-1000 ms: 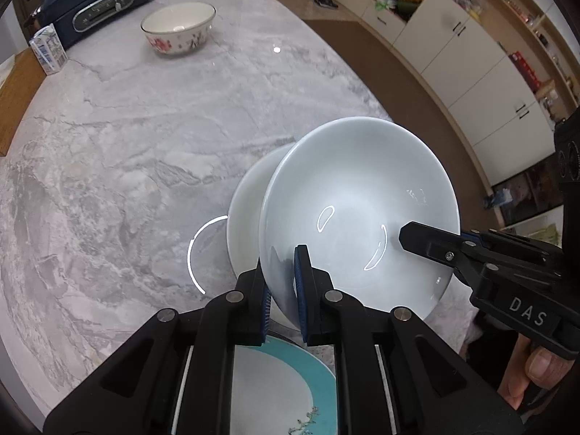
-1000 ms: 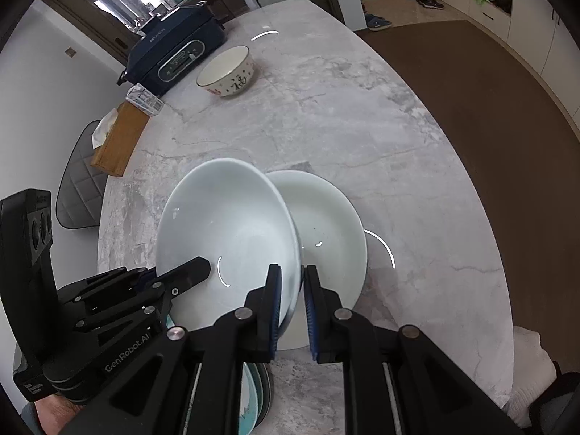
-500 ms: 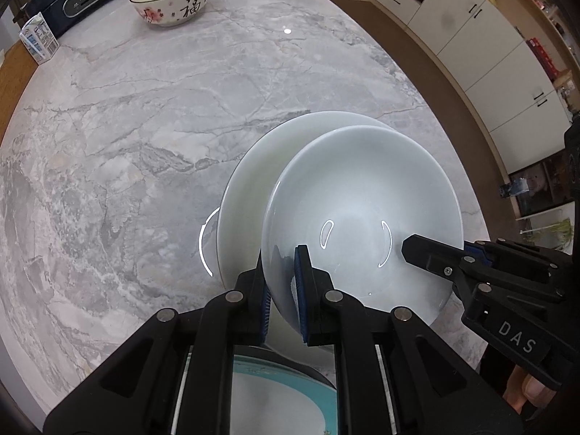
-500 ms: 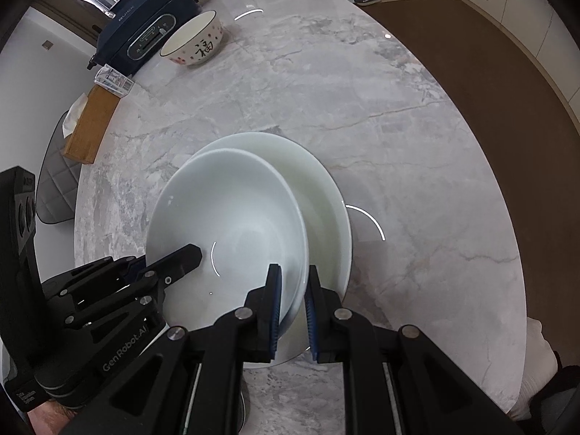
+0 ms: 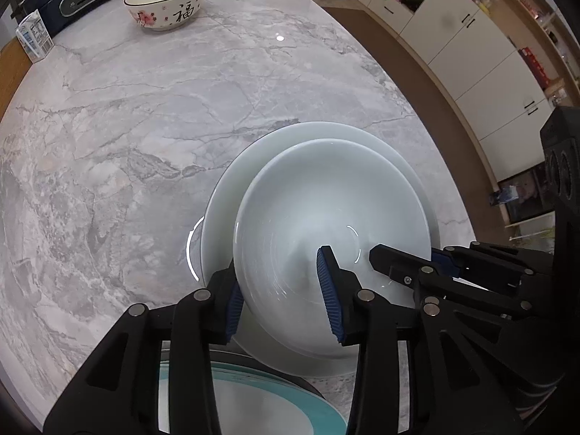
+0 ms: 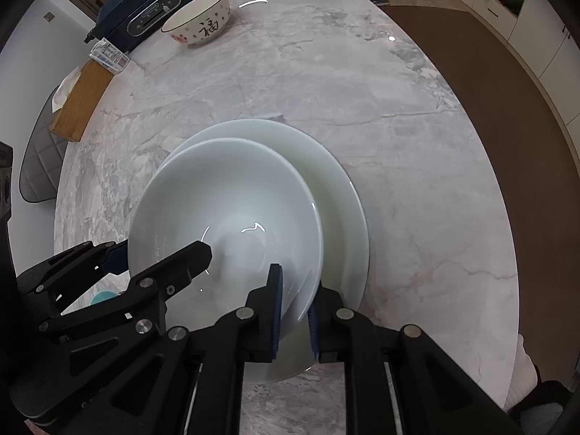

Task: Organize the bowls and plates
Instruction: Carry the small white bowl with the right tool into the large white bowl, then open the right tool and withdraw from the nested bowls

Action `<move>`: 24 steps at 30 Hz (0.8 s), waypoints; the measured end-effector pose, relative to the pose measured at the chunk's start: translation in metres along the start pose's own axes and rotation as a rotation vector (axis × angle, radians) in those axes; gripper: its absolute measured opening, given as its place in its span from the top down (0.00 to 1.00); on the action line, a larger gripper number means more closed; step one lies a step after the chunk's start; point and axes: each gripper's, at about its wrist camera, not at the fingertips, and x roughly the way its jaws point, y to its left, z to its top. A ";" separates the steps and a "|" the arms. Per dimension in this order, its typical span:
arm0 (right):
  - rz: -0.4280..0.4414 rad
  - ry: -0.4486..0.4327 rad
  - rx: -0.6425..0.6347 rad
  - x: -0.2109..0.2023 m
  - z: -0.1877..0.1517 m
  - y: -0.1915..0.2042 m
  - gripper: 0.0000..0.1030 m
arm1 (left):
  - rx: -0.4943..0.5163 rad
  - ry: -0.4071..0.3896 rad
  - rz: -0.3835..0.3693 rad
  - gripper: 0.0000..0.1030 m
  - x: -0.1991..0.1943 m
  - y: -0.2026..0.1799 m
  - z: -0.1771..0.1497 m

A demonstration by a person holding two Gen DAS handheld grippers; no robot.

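A white bowl [image 5: 326, 195] [image 6: 224, 188] sits nested in a larger white bowl [image 5: 253, 159] [image 6: 326, 166] on the marble table. My left gripper [image 5: 281, 290] is open, its jaws straddling the upper bowl's near left rim. My right gripper [image 6: 294, 302] stands slightly open astride the bowl's right rim; in the left wrist view it shows at the right [image 5: 409, 257]. A teal-rimmed plate [image 5: 253, 391] lies under my left gripper. A floral bowl [image 5: 168, 1] [image 6: 199, 23] stands at the far side.
A dark blue appliance [image 6: 145, 11] and a small carton [image 5: 34, 36] stand at the table's far left. A wooden box [image 6: 79, 98] lies on the left edge. Cabinets [image 5: 471, 54] and brown floor lie to the right.
The upper bowl came down and settled level into the larger bowl. Both grippers opened and released its rim, the left one wider.
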 end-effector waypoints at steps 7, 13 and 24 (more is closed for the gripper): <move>0.022 -0.014 0.027 -0.009 -0.001 0.000 0.76 | -0.067 -0.044 -0.062 0.51 -0.021 0.013 -0.009; 0.042 -0.038 0.045 -0.026 -0.008 0.000 0.55 | -0.111 -0.054 -0.085 0.32 -0.043 0.023 -0.017; 0.147 -0.231 0.010 -0.109 0.001 0.002 0.00 | -0.155 -0.153 -0.099 0.00 -0.113 0.070 -0.012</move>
